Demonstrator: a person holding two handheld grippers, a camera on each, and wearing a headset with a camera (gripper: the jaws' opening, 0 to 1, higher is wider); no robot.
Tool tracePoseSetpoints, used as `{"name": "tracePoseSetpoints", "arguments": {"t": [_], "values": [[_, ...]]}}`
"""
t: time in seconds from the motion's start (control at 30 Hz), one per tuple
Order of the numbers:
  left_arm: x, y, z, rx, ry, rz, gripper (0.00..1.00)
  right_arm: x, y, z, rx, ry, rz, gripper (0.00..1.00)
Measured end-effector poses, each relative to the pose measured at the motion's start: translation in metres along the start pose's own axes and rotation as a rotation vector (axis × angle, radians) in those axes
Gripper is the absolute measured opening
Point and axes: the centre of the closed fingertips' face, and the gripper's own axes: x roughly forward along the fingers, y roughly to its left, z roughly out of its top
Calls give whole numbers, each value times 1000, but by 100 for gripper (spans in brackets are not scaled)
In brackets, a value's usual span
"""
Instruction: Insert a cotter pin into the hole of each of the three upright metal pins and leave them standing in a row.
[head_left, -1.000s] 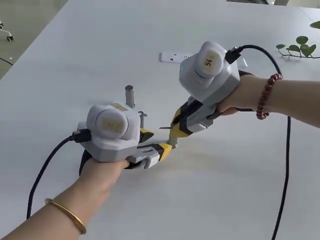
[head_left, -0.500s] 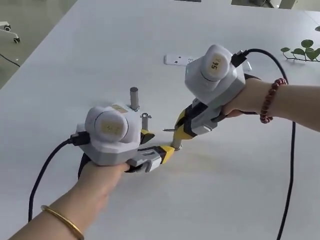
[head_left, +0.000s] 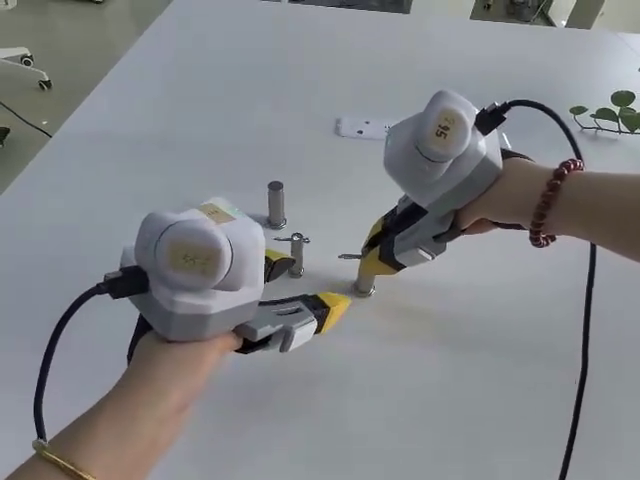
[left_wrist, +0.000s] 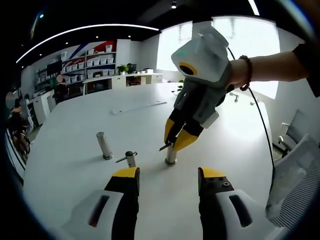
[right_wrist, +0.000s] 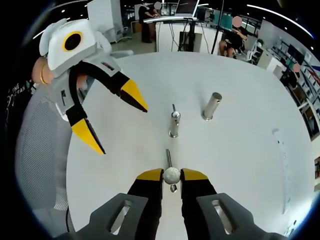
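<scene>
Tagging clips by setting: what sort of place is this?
Probably an open office or lab: a big white table, shelves of storage bins along the wall, people at desks behind.

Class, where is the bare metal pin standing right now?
In the head view the bare metal pin stands at the row's far end, behind the middle pin, ahead of the left gripper.

White table (head_left: 200, 90) bears three upright metal pins (head_left: 276, 204) and a power strip (head_left: 362, 128)
</scene>
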Motion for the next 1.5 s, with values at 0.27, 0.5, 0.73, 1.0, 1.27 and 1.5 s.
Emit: {"name": "tracePoseSetpoints", "arguments": {"t": [0.27, 0.5, 0.73, 1.0, 1.27, 1.5], "values": [[-12, 9, 0, 0, -4, 36, 54, 1, -9, 1, 16, 0, -7, 8], [-14, 13, 5, -12, -35, 50, 56, 3, -13, 0, 16, 5, -3, 8], [-12, 14, 2, -22, -40, 51, 58, 2, -13, -1, 19, -2, 8, 8], [-12, 14, -1, -28, -36, 51, 59, 2, -13, -1, 9, -14, 15, 8], [-13, 17, -3, -40, -36, 57, 59, 3, -15, 0, 21, -24, 23, 9], [-13, 21, -5, -47, -34, 65, 61, -5, -18, 9, 94, -79, 9, 19]]}}
